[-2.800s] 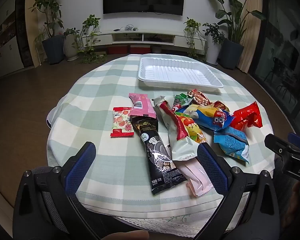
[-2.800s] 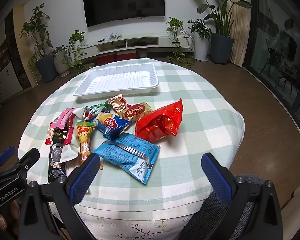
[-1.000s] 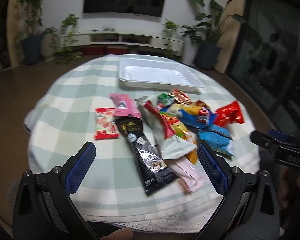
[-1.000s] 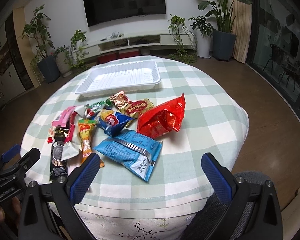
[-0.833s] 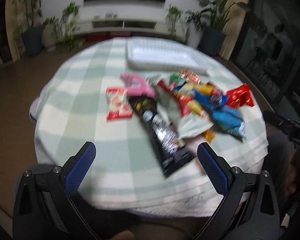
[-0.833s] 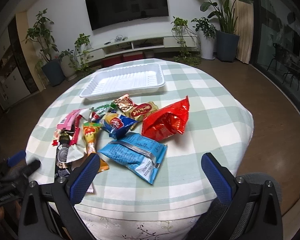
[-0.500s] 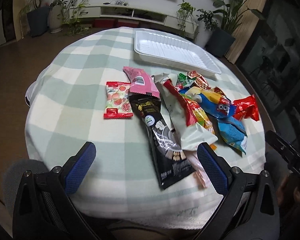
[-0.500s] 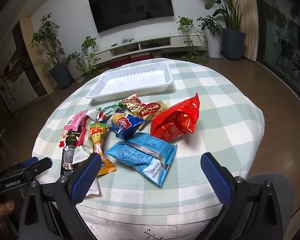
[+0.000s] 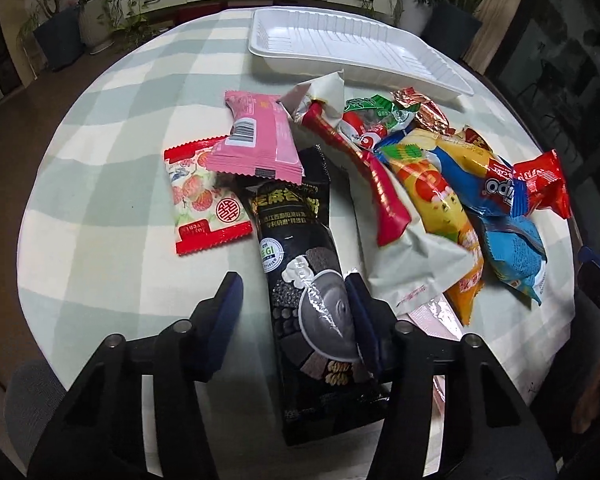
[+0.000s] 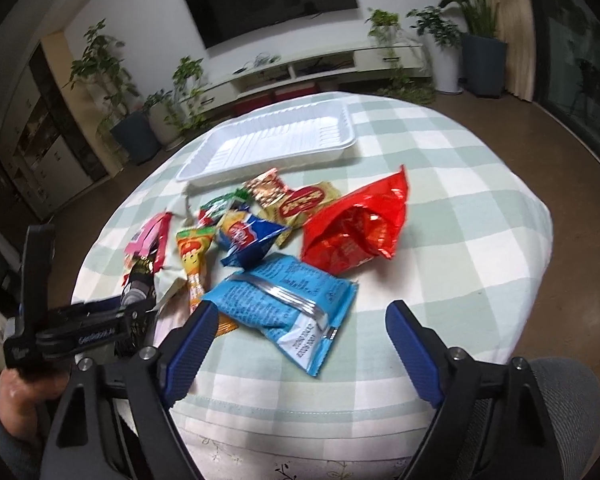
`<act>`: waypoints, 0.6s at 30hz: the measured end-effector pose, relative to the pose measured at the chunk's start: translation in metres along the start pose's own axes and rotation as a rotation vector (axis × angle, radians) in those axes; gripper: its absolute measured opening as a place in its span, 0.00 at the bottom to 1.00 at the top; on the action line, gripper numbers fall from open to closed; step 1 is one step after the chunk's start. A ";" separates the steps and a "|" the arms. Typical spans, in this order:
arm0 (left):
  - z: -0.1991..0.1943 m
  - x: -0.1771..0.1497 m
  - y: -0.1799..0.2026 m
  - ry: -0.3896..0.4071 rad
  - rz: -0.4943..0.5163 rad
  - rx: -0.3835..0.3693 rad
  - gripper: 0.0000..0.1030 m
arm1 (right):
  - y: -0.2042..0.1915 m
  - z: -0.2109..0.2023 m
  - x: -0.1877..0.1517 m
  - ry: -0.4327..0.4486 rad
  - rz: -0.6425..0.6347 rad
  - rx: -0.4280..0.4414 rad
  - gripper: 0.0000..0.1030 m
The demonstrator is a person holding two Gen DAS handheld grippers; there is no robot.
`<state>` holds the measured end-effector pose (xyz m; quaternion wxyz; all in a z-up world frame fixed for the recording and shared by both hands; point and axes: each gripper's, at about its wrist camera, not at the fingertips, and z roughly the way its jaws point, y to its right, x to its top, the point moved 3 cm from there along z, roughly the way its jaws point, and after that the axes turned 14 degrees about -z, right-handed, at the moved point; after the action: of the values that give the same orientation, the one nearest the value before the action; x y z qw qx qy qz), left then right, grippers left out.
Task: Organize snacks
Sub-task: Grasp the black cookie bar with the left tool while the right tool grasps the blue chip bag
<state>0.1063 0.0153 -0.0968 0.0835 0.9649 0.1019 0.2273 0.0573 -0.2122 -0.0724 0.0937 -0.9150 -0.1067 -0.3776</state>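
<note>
A living room with a wall television and potted plants is seen behind a round table [image 9: 100, 240] under a checked cloth; a white tray [image 9: 352, 40] lies empty toward the far edge, with snack packets heaped nearer the front edge; the left gripper [image 9: 292, 300] is being closed around the long black packet [image 9: 300, 264], one pad touching it, the other apart; the right gripper [image 10: 296, 332], spread wide but narrowing, is held over the blue packet [image 10: 284, 300]; the first pick is judged under way; a firm pinch, then a lift toward the tray, is called for
</note>
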 end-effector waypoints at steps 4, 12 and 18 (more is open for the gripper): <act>0.004 0.002 0.005 -0.027 0.080 0.041 0.50 | -0.005 0.005 0.001 -0.021 -0.016 0.051 0.86; 0.005 0.007 0.002 -0.004 0.093 0.047 0.33 | -0.015 0.012 0.000 -0.072 -0.089 0.086 0.82; -0.003 -0.001 -0.012 -0.021 0.083 -0.015 0.24 | -0.019 0.019 0.015 -0.122 -0.189 0.120 0.77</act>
<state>0.1022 0.0269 -0.0965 0.0821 0.9699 0.0593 0.2213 0.0752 -0.1878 -0.0728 0.1058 -0.9148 -0.2206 -0.3214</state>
